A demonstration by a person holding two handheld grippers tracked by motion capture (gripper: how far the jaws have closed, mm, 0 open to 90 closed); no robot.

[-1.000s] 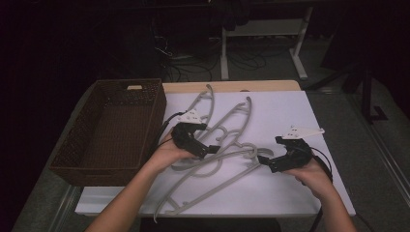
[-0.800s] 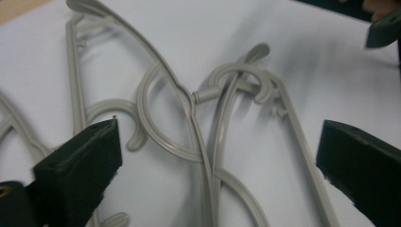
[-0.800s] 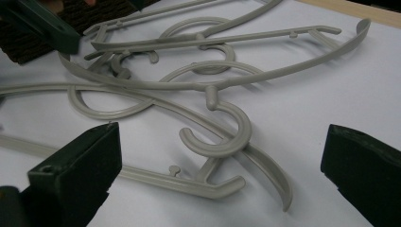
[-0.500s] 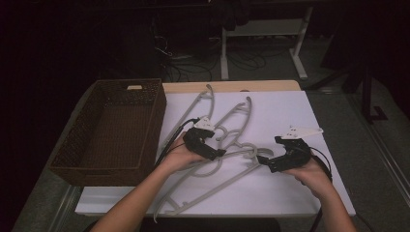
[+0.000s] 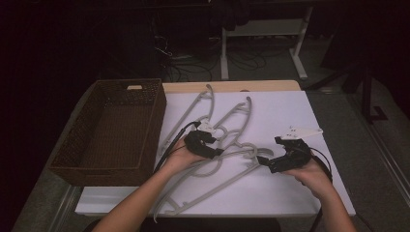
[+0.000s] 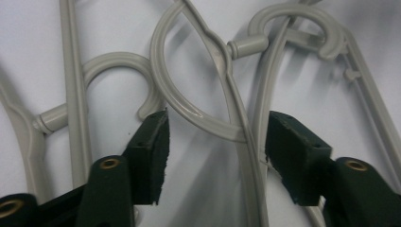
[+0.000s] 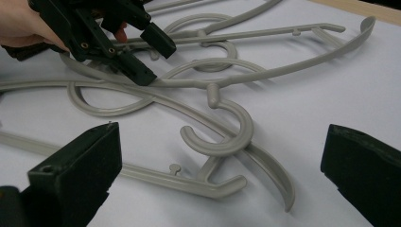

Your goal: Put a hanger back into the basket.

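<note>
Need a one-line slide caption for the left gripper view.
Left claw closing around the looped neck of a grey plastic hanger in a tangled pile on the white table.
</note>
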